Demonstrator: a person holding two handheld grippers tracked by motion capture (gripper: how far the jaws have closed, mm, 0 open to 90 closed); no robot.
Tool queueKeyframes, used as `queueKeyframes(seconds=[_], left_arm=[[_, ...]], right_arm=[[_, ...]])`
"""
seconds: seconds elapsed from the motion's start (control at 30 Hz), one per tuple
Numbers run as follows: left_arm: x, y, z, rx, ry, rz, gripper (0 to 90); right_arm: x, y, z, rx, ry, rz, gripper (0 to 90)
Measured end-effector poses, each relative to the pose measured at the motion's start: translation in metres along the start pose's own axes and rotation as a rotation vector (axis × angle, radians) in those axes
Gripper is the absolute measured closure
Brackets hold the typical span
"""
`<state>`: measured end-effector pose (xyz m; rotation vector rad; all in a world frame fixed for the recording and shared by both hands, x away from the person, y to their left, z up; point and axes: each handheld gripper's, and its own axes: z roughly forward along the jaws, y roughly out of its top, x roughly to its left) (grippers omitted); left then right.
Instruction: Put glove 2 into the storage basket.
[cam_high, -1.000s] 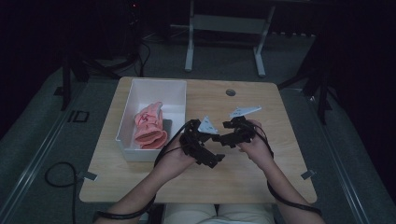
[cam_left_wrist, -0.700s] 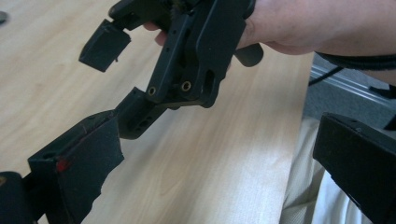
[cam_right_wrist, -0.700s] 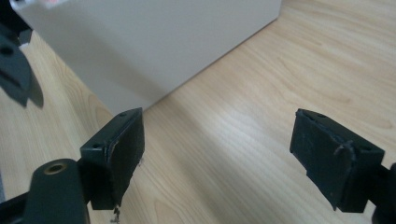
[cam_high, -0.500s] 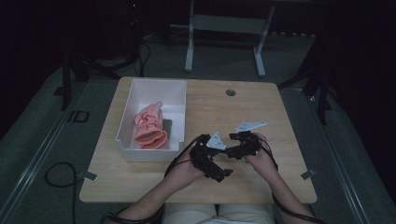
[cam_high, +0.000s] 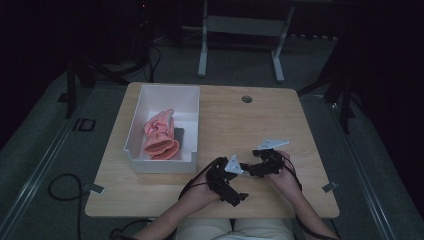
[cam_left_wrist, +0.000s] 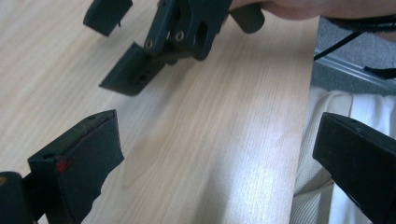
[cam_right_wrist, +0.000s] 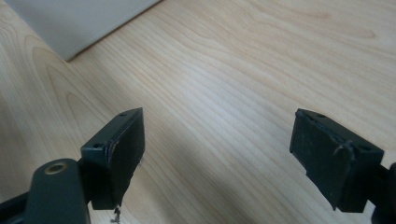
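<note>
Holding our two tongs low over the near edge of the wooden surface (cam_high: 235, 122), we have the left tongs (cam_high: 239, 196) and the right tongs (cam_high: 248, 169) close together, their tips near one another. Both stand with jaws spread wide apart and nothing between them: in the left gripper view the left tongs (cam_left_wrist: 215, 163) frame only bare wood and a pale trouser leg (cam_left_wrist: 317, 186) beyond the surface's edge, and in the right gripper view the right tongs (cam_right_wrist: 217, 154) frame only bare wood.

Off to the far left of both tongs sits a white bin (cam_high: 165, 95), whose corner (cam_right_wrist: 74, 23) shows ahead of the right tongs. Inside it lies a pink rubber glove (cam_high: 160, 137), crumpled, with a dark item beside it that we cannot make out. The bin's near wall stands between the tongs and the glove. The glove lies well apart from both tongs, nearer the left ones. A small round grommet (cam_high: 247, 99) sits in the surface farther ahead.
</note>
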<state>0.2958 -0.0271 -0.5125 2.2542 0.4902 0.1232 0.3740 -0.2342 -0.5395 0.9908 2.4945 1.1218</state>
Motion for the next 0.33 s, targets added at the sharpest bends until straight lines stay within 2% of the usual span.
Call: queueKeyframes(seconds=[0.33], left_arm=[[0.001, -0.011, 0.009, -0.015, -0.017, -0.015, 0.8]], right_arm=[[-0.002, -0.011, 0.012, 0.016, -0.004, -0.007, 17.8]])
